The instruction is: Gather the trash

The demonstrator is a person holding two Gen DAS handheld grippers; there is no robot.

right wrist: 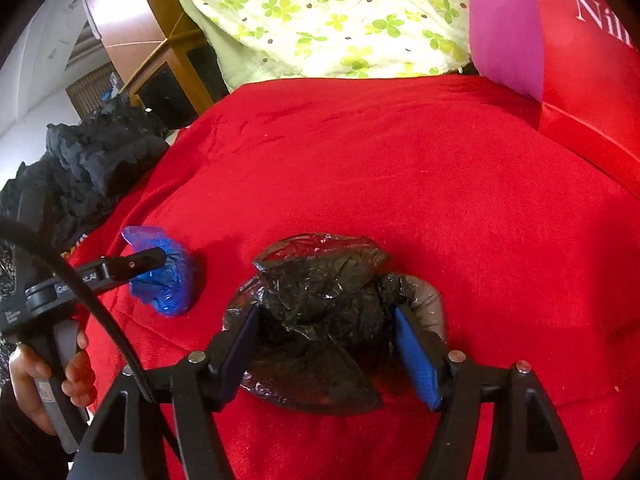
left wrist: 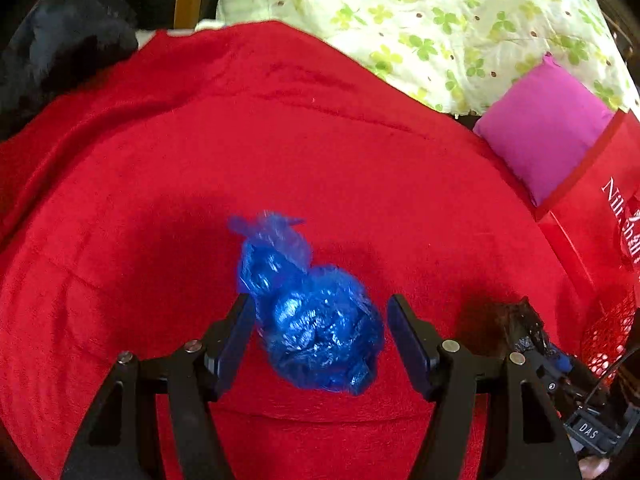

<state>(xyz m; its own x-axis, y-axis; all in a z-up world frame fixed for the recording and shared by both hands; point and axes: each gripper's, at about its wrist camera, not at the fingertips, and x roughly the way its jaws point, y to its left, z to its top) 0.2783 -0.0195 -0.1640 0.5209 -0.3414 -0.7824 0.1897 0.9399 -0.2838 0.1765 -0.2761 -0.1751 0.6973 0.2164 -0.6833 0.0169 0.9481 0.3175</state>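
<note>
Red cloth (left wrist: pixel 360 152) is covering the whole surface, with a crumpled blue plastic bag (left wrist: pixel 316 320) and a crumpled black plastic bag (right wrist: pixel 320 304) lying on it near each other. The left gripper (left wrist: pixel 320 312) is straddling the blue bag with jaws spread, touching its left side only, while the right gripper (right wrist: pixel 326 320) is bracketing the black bag, its pads (right wrist: pixel 416 356) parted, not visibly squeezing.

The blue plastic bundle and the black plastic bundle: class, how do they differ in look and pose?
The blue plastic bundle is translucent bright blue; the black plastic bundle is dark. The blue one is compact and lumpy; the black one spreads out flatter. Both are crumpled, lie on the red blanket, each between open gripper fingers.
</note>
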